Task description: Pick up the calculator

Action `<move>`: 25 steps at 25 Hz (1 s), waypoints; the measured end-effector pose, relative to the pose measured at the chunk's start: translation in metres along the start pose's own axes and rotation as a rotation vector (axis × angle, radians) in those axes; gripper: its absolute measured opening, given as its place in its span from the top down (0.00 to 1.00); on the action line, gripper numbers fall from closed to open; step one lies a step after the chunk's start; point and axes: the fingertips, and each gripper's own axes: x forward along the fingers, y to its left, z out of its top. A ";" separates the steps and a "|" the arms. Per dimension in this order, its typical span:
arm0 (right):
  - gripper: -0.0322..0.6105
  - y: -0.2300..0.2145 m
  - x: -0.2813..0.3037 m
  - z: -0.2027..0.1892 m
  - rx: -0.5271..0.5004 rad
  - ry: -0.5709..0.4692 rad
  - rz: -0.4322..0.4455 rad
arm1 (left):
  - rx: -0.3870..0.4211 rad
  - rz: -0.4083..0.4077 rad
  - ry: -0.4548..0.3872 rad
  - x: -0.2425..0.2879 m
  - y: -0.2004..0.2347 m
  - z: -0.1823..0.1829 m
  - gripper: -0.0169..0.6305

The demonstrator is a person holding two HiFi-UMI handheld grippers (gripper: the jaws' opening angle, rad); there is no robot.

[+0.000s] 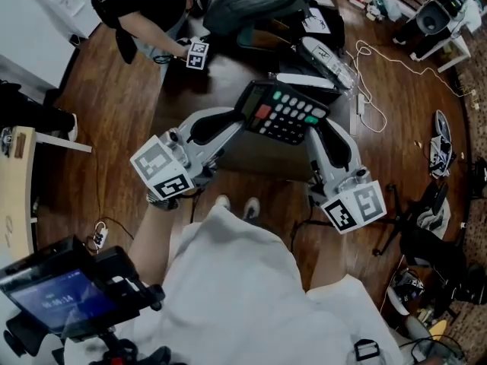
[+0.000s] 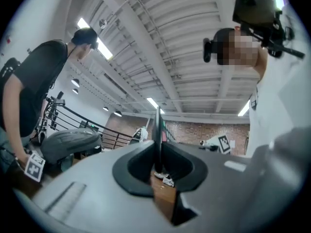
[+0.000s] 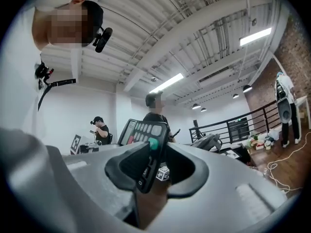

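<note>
The calculator is black, with a dark display, one red key, green keys and rows of pale keys. It hangs in the air between my two grippers, its keys facing up. My left gripper is shut on its left edge, and my right gripper is shut on its right edge. In the left gripper view the calculator shows edge-on as a thin dark blade between the jaws of that gripper. In the right gripper view the calculator stands tilted in that gripper, keys visible.
Below is a wooden floor and a grey surface under the calculator. Another person in black holds a marker cube at the back left. A grey backpack, a white cable and shoes lie around.
</note>
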 end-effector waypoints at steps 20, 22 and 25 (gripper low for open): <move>0.78 0.018 -0.001 -0.002 -0.122 -0.063 0.017 | 0.126 0.016 0.006 -0.017 -0.005 -0.008 0.89; 0.78 0.022 -0.001 -0.004 -0.126 -0.057 0.007 | 0.120 0.013 0.007 -0.020 -0.006 -0.009 0.89; 0.78 0.029 -0.002 -0.005 -0.132 -0.053 -0.008 | 0.107 -0.004 0.006 -0.027 -0.006 -0.010 0.89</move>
